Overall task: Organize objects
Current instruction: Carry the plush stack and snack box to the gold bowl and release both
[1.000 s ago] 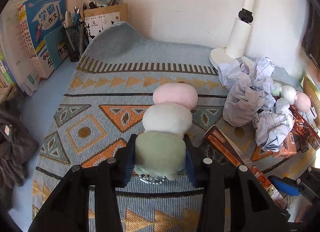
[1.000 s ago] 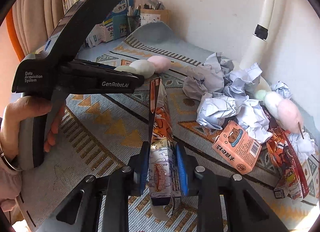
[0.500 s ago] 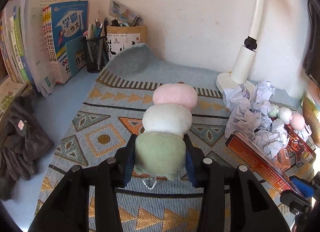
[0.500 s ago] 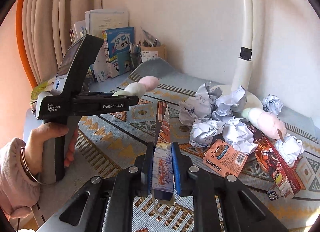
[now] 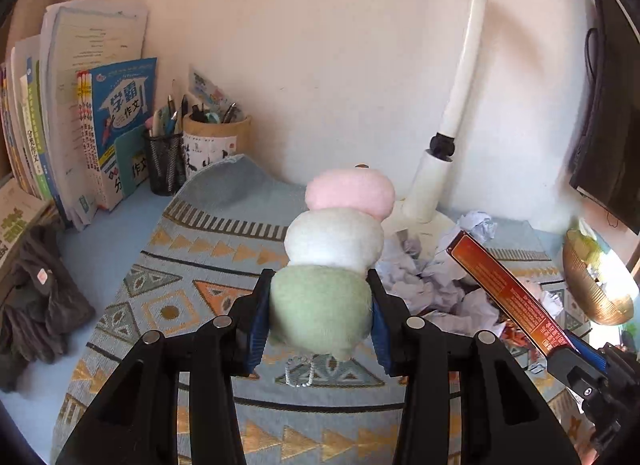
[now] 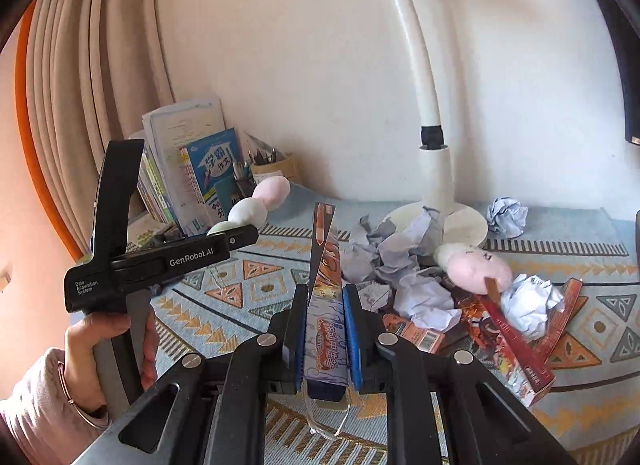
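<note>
My left gripper (image 5: 318, 315) is shut on the green end of a plush dango skewer (image 5: 336, 241) with green, white and pink balls, held in the air above the patterned mat (image 5: 188, 265). The same plush skewer (image 6: 256, 205) shows in the right wrist view, sticking out of the left gripper (image 6: 224, 235). My right gripper (image 6: 325, 339) is shut on a flattened orange snack box (image 6: 325, 265) that stands upright between its blue pads; this snack box (image 5: 508, 285) crosses the right side of the left wrist view.
Crumpled paper balls (image 6: 400, 265), a second plush skewer (image 6: 472, 267) and more snack boxes (image 6: 516, 345) litter the mat's right part around a white lamp base (image 6: 452, 221). Books (image 5: 116, 125) and pen holders (image 5: 216, 141) stand at the back left. A gold bowl (image 5: 596, 285) sits at the right.
Both grippers have risen well above the mat with their loads; the desk looks lower and farther away. The plush skewer and snack box stay clamped.
</note>
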Action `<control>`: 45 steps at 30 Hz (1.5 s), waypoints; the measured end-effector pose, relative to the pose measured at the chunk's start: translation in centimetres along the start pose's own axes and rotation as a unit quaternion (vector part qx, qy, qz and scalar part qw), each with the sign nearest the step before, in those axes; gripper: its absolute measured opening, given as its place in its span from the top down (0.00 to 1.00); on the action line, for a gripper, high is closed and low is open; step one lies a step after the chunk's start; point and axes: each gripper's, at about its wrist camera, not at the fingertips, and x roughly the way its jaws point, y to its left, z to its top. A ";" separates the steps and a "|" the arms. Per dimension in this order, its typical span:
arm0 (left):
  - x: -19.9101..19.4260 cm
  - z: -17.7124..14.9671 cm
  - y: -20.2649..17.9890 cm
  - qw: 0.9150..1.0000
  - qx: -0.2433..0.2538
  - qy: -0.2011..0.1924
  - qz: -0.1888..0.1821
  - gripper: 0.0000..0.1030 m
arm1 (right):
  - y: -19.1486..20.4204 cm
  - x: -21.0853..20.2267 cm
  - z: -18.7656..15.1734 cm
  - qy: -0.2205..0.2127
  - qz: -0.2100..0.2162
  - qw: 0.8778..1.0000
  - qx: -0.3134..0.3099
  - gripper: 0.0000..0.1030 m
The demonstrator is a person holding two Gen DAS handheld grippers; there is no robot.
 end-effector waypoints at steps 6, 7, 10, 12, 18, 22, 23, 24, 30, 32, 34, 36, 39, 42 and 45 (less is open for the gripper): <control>-0.9 2.6 -8.3 0.996 0.052 -0.035 -0.060 0.61 | -5.1 -6.2 3.5 -0.067 -0.040 0.996 0.036 0.85; -0.9 2.8 -10.0 0.995 0.064 -0.043 -0.068 0.61 | -6.3 -7.0 3.9 -0.073 -0.052 0.995 0.043 0.85; -0.6 3.1 -14.3 0.991 0.086 -0.064 -0.074 0.61 | -10.2 -9.6 4.5 -0.092 -0.085 0.989 0.078 0.85; 0.2 3.3 -16.8 0.990 0.090 -0.055 -0.097 0.61 | -12.9 -11.0 4.5 -0.098 -0.102 0.984 0.105 0.85; 2.6 3.4 -23.8 0.982 0.106 -0.032 -0.156 0.61 | -20.1 -14.2 4.6 -0.104 -0.160 0.968 0.162 0.85; 3.8 3.1 -28.5 0.973 0.132 -0.014 -0.191 0.61 | -24.2 -15.6 4.3 -0.098 -0.187 0.958 0.193 0.85; 4.0 2.9 -29.6 0.970 0.139 -0.010 -0.197 0.61 | -25.1 -15.9 4.3 -0.097 -0.190 0.956 0.201 0.85; 4.2 2.5 -31.0 0.968 0.147 -0.006 -0.205 0.61 | -25.9 -16.2 4.3 -0.095 -0.194 0.954 0.207 0.85; 5.3 1.4 -36.3 0.956 0.166 0.014 -0.243 0.61 | -29.1 -17.6 4.6 -0.089 -0.234 0.943 0.221 0.85; 5.7 0.9 -37.8 0.953 0.177 0.018 -0.246 0.61 | -29.8 -17.9 4.8 -0.088 -0.242 0.941 0.221 0.85; 6.1 0.6 -38.7 0.952 0.180 0.019 -0.247 0.61 | -30.2 -18.4 5.0 -0.089 -0.257 0.937 0.219 0.85; 6.5 0.5 -39.4 0.952 0.177 0.024 -0.250 0.61 | -30.9 -18.6 5.1 -0.086 -0.260 0.935 0.224 0.85; 7.3 0.4 -39.9 0.952 0.171 0.029 -0.251 0.61 | -31.9 -18.6 5.2 -0.082 -0.269 0.932 0.229 0.85; 7.7 0.3 -40.4 0.953 0.166 0.032 -0.253 0.61 | -32.8 -18.4 5.1 -0.075 -0.270 0.929 0.240 0.85; 7.9 0.2 -40.7 0.953 0.163 0.033 -0.254 0.61 | -33.7 -18.2 4.7 -0.076 -0.268 0.926 0.255 0.84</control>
